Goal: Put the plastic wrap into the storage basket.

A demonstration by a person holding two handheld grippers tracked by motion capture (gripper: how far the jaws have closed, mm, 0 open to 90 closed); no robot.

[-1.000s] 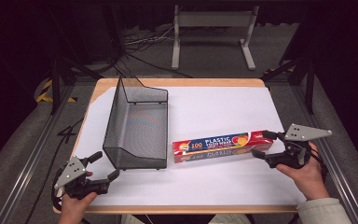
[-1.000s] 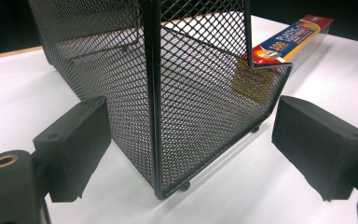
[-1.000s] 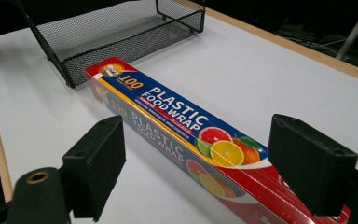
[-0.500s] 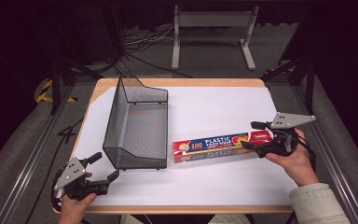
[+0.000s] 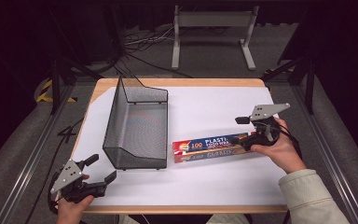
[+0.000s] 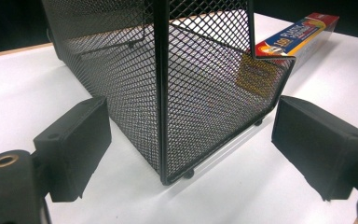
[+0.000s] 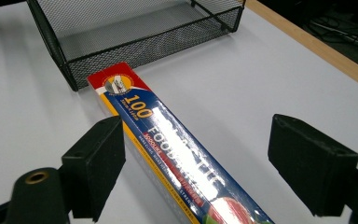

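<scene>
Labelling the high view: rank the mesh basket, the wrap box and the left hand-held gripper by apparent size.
1. mesh basket
2. wrap box
3. left hand-held gripper, though nearer the camera, so its rank is unsure.

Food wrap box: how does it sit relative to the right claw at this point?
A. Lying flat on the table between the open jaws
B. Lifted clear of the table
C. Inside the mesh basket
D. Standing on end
A: in the right gripper view the food wrap box lies flat on the white table between the spread jaws of the right claw, outside the mesh basket.
</scene>
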